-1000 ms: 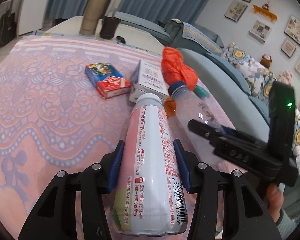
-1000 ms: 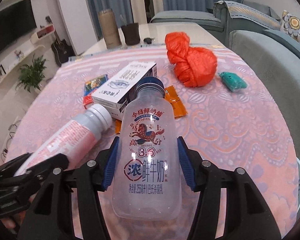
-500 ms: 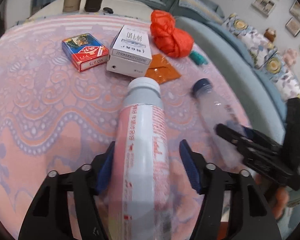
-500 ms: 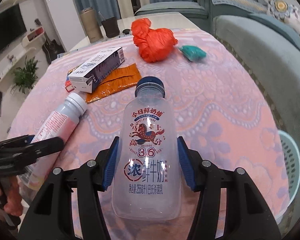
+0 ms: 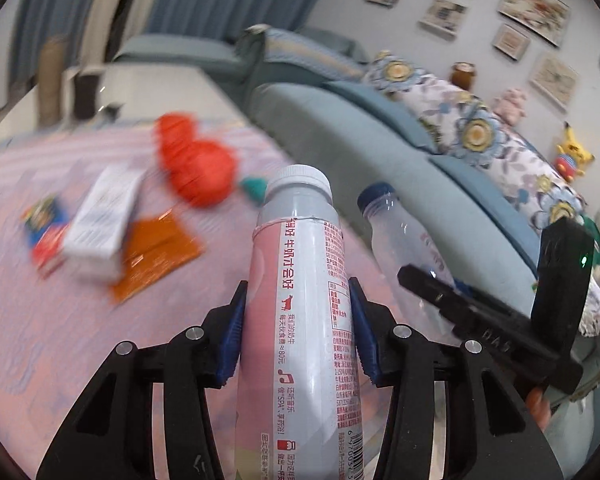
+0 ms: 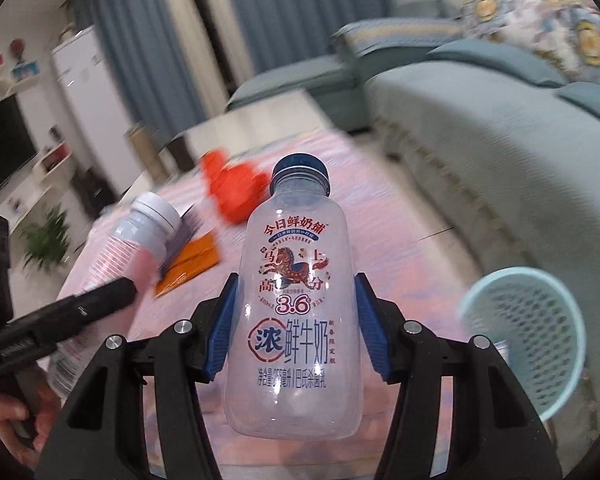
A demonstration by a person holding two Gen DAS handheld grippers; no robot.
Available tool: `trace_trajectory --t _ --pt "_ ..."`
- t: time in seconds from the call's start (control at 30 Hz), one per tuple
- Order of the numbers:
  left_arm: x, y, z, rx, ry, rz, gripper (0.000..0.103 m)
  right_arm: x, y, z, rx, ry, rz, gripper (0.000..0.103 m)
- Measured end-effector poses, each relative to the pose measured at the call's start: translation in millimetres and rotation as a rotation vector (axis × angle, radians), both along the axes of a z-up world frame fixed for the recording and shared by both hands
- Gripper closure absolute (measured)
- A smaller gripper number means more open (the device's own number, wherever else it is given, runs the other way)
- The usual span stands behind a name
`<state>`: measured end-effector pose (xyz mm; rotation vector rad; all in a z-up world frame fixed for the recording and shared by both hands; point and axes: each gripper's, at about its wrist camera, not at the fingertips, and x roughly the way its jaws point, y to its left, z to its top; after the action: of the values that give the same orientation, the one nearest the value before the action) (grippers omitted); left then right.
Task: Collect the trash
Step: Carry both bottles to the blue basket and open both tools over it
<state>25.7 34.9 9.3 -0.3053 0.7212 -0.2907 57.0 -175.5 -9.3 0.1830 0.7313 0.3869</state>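
Note:
My left gripper (image 5: 296, 328) is shut on a pink and white milk bottle (image 5: 300, 312) with a grey cap, held above the pink tablecloth (image 5: 60, 340). My right gripper (image 6: 294, 324) is shut on a clear empty milk bottle (image 6: 296, 304) with a blue cap. That clear bottle also shows in the left wrist view (image 5: 404, 240), to the right of the pink bottle. The pink bottle shows at the left of the right wrist view (image 6: 132, 248). A light blue mesh waste basket (image 6: 528, 340) stands on the floor at lower right, beside the table.
On the table lie an orange plastic bag (image 5: 196, 168), a white carton (image 5: 104, 216), an orange wrapper (image 5: 156, 252), a small red and blue box (image 5: 44, 232) and a small teal item (image 5: 254, 188). A teal sofa (image 6: 500, 132) runs along the right side.
Both grippers have lifted and swung to the right with their bottles. The waste basket has come into the right wrist view. The background is motion-blurred.

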Motion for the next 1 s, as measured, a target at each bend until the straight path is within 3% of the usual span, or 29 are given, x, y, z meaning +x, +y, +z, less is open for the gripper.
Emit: trace_trajectory --t 0.13,0.3,0.43,0.7,0.83,1.0 --pt "21 -51 15 0.018 -0.061 -0.082 0.058 5 -54 4 0.014 -0.017 -0.138 0.051" --pt "54 -109 8 0.037 -0.054 -0.159 0.058 15 -120 -17 0.067 0.045 -0.276 0.051" --pt "78 -150 -16 0.02 -0.012 -0.215 0.058 23 -158 -47 0.064 0.114 -0.375 0.05" --pt "101 -191 -86 -0.063 0.146 -0.285 0.057 33 -209 -136 0.113 0.393 -0.501 0.05" --pt "102 -206 -101 -0.015 0.181 -0.321 0.057 35 -221 -154 0.13 0.446 -0.532 0.048" --pt "98 -206 -92 -0.021 0.142 -0.328 0.037 30 -230 -159 0.143 0.46 -0.551 0.048"
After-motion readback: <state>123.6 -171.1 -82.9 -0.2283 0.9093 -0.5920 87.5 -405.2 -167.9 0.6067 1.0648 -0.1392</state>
